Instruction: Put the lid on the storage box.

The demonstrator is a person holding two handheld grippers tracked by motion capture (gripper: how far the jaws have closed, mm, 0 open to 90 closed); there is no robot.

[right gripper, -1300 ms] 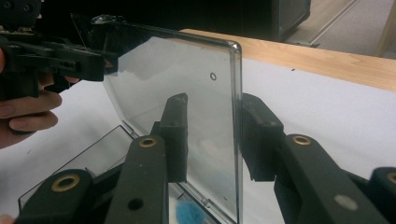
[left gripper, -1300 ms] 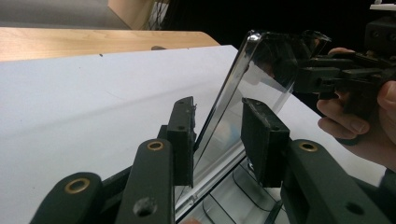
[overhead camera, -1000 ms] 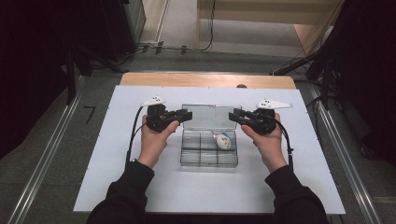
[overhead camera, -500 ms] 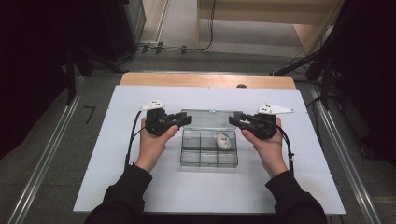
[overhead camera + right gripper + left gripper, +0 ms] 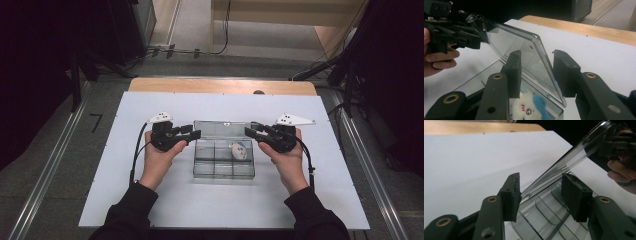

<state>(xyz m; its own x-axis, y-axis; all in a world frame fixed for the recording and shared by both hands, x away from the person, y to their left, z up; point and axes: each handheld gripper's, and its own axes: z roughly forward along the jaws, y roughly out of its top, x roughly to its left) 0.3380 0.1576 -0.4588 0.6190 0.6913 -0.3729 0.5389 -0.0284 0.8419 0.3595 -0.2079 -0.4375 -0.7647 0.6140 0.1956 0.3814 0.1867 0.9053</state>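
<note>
Left gripper (image 5: 196,135): black, two-jaw, held in the person's left hand (image 5: 159,159) at the left end of the box; a grey three-cornered plate rides on top and a black cable trails toward the sleeve. Jaws stand apart and have just been opening. In the left gripper view the raised lid's edge runs between the pads (image 5: 511,195) with a gap on each side, so the clasp is released and nothing is pinched.

Clear plastic box (image 5: 223,171): rectangular, divided into compartments, lying on the white table (image 5: 100,165) between the two hands. No brand, label or writing can be read on it.

Lid (image 5: 223,128): clear, hinged along the far side, tilted up off the box. Its left and right corners lie between the two grippers' jaws.

Plush toy (image 5: 240,151): small, white with a blue patch and a pink mark, lying in a right-hand compartment in the far row of the box, below the tilted lid.

Right gripper (image 5: 250,131): same make, held in the right hand (image 5: 287,162) at the right end of the box. Jaws apart, having just opened a little; the lid's corner stands between the pads (image 5: 514,72) without being pressed, so this one too is released.
</note>
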